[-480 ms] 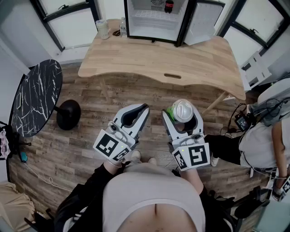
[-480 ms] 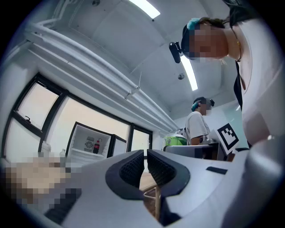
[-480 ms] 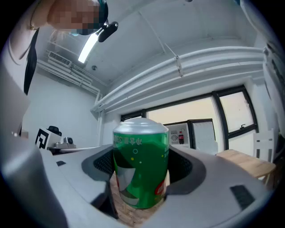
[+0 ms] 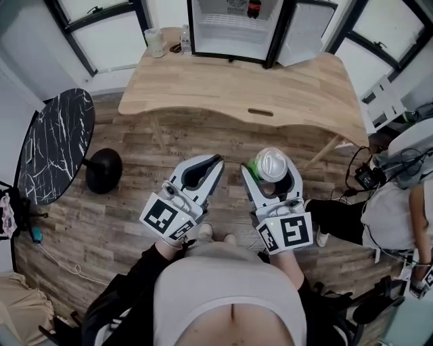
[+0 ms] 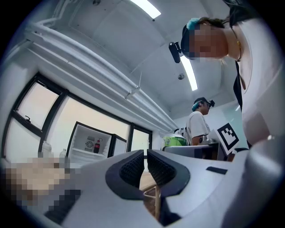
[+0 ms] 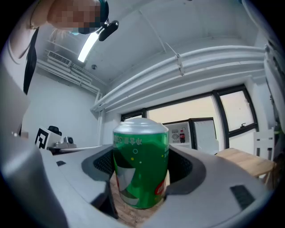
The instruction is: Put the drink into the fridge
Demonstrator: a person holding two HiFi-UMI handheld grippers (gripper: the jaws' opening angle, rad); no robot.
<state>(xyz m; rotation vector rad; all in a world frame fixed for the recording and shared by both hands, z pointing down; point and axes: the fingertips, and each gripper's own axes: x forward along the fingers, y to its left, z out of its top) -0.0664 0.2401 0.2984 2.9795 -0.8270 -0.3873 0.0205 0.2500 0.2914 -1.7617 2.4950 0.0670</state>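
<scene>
A green drink can (image 6: 141,167) with a silver top stands upright between the jaws of my right gripper (image 6: 142,171), which is shut on it; in the head view the can (image 4: 269,164) shows its silver top in front of my body. My left gripper (image 4: 204,170) hangs beside it, shut with nothing between its ribbed pads (image 5: 132,169). The small fridge (image 4: 233,27) stands open at the far edge of the wooden table (image 4: 270,91), door swung to the right, a dark cola bottle (image 4: 253,9) on its shelf. The fridge (image 6: 180,133) is far ahead in the right gripper view.
A cup (image 4: 155,42) and a clear bottle (image 4: 184,39) stand on the table left of the fridge. A round black marble side table (image 4: 54,145) is at the left. Another person (image 4: 399,203) sits at the right among cables. Wood-plank floor lies between me and the table.
</scene>
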